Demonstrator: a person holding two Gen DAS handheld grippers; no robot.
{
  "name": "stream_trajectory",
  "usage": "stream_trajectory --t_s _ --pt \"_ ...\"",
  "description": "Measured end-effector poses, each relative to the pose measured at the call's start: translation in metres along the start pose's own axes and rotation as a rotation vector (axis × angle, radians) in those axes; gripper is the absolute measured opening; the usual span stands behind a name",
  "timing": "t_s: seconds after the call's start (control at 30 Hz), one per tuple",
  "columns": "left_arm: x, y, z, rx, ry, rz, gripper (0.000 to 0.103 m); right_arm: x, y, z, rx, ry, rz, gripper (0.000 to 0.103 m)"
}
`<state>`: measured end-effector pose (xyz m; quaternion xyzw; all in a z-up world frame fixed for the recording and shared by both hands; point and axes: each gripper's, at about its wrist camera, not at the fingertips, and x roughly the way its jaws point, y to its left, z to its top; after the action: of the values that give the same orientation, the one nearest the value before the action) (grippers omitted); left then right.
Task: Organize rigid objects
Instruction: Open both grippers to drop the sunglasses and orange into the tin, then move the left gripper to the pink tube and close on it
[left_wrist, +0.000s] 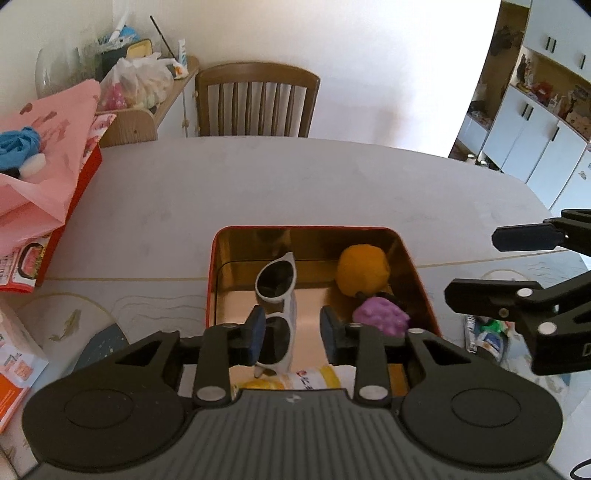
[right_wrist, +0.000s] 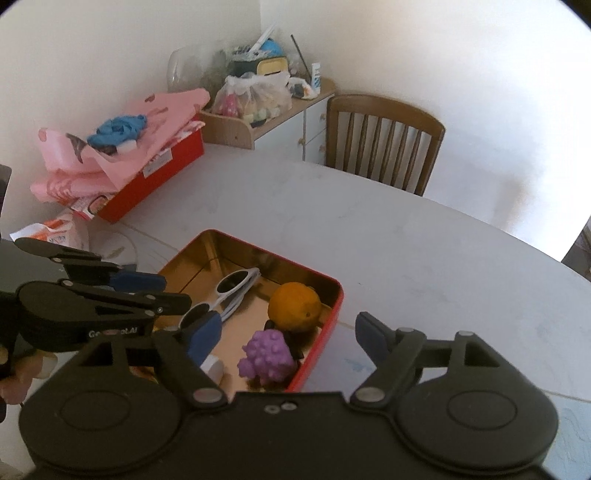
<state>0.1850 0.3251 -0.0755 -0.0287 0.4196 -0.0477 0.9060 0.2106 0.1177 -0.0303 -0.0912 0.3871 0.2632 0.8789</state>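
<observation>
In the red-walled, gold-lined metal tin (left_wrist: 417, 266) on the pale table (left_wrist: 258, 184), the white-framed sunglasses (left_wrist: 279, 295) lie beside an orange fruit (right_wrist: 295, 306). The left gripper (left_wrist: 291, 332) hovers with jaws apart, pads seemingly clear of the frame; the right gripper (right_wrist: 288, 339) is spread wide, empty. Best lift both straight clear without nudging the glasses.

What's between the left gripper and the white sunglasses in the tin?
Nothing visible. The left gripper hangs over the red tin with its jaws apart, and the white sunglasses lie directly in line between the pads. The orange and purple toy sit off to the side.
</observation>
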Motion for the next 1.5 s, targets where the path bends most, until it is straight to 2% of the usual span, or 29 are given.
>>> stream_trajectory --t_s 0.03,0.1,0.3,0.4,0.6,0.83,1.0,1.1,1.5 --pt "-0.004 -0.002 -0.001 0.002 -0.006 0.001 0.048 -0.005 -0.001 -0.002 0.005 -0.006 -0.003 0.084" --pt "-0.013 -0.005 -0.004 0.006 -0.027 0.006 0.058 -0.015 -0.003 -0.006 0.015 -0.017 -0.017 0.086" --pt "-0.034 -0.019 -0.008 0.018 -0.05 0.001 0.06 -0.049 -0.019 -0.024 0.06 -0.053 -0.021 0.095" --pt "-0.044 -0.029 -0.011 0.024 -0.061 0.005 0.066 -0.067 -0.028 -0.036 0.079 -0.073 -0.013 0.101" --pt "-0.061 -0.053 -0.018 0.022 -0.082 0.004 0.068 -0.097 -0.051 -0.062 0.09 -0.095 -0.011 0.103" --pt "-0.073 -0.087 -0.031 -0.002 -0.095 0.01 0.082 -0.121 -0.083 -0.096 0.083 -0.109 -0.026 0.103" --pt "-0.075 -0.111 -0.042 -0.02 -0.098 0.031 0.084 -0.126 -0.101 -0.122 0.082 -0.081 -0.031 0.103" --pt "-0.072 -0.123 -0.05 -0.04 -0.089 0.043 0.085 -0.126 -0.106 -0.138 0.056 -0.064 -0.006 0.103" --pt "-0.03 -0.168 -0.082 -0.09 0.024 0.081 0.085 -0.105 -0.101 -0.18 -0.098 0.014 0.099 0.103"
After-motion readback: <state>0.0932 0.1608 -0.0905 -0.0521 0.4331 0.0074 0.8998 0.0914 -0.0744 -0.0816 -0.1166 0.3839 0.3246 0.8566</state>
